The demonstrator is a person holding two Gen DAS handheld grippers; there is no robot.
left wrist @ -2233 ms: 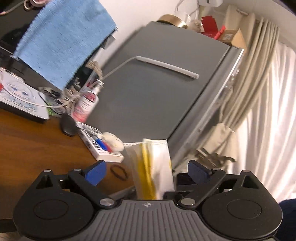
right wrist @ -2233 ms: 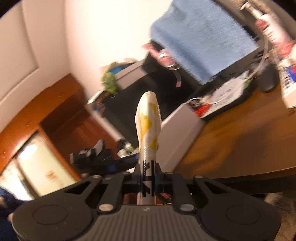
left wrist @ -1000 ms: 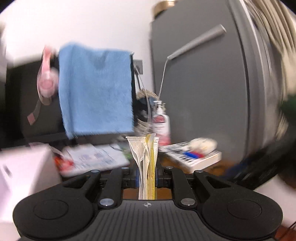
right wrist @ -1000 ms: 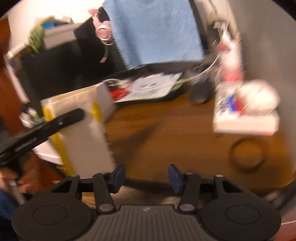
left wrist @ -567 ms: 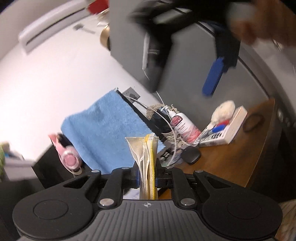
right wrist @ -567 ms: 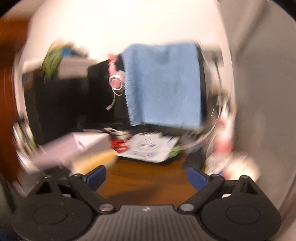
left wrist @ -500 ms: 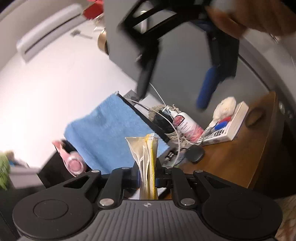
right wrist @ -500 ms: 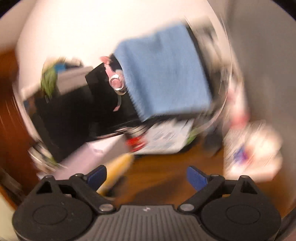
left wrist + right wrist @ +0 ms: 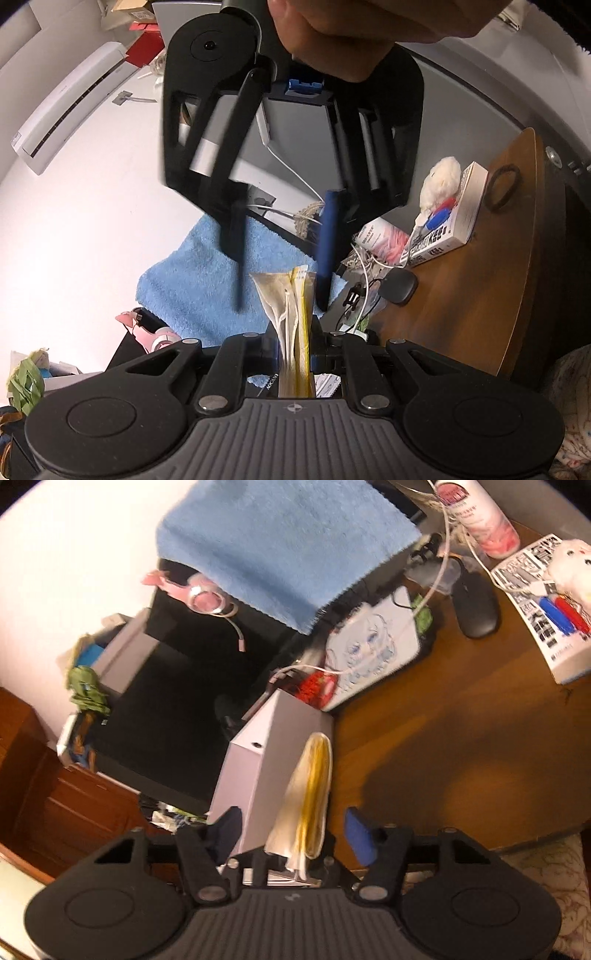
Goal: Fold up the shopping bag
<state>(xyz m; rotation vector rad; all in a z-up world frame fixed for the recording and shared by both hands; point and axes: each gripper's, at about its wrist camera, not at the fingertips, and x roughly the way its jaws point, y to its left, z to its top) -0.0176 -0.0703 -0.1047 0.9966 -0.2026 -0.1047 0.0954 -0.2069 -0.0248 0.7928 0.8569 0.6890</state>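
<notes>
- left gripper (image 9: 295,354): jaws closed tight on the folded shopping bag, pads pressing its lower part from both sides.
- folded shopping bag (image 9: 291,317): cream and yellow plastic, flattened into a narrow upright bundle; it rises from between the left jaws, and its top end stands between the right gripper's fingers without either pad touching it.
- right gripper (image 9: 291,830): jaws closing, a blue-padded finger on each side of the bag (image 9: 310,797), a gap showing on both sides; in the left wrist view it (image 9: 280,299) comes down from above, held by a hand (image 9: 351,37).
- white box (image 9: 273,753): just beyond the right jaws, to their left, at the near edge of the table.
- wooden table (image 9: 443,738): brown top spreading ahead and right of the right jaws.
- illustrated pad (image 9: 373,657): beyond the box, a white cable lying across it.
- black mouse (image 9: 474,605): farther, right of the pad.
- book (image 9: 539,613): right of the mouse, with a white plush toy (image 9: 569,565) and red and blue markers on it.
- hair tie (image 9: 504,184): black loop on the table beyond the book in the left wrist view.
- pink-labelled bottle (image 9: 476,513): far, behind the mouse.
- blue towel (image 9: 280,542): hanging far ahead, above the jaws.
- pink headphones (image 9: 201,594): under the towel's left edge, against a black monitor.
</notes>
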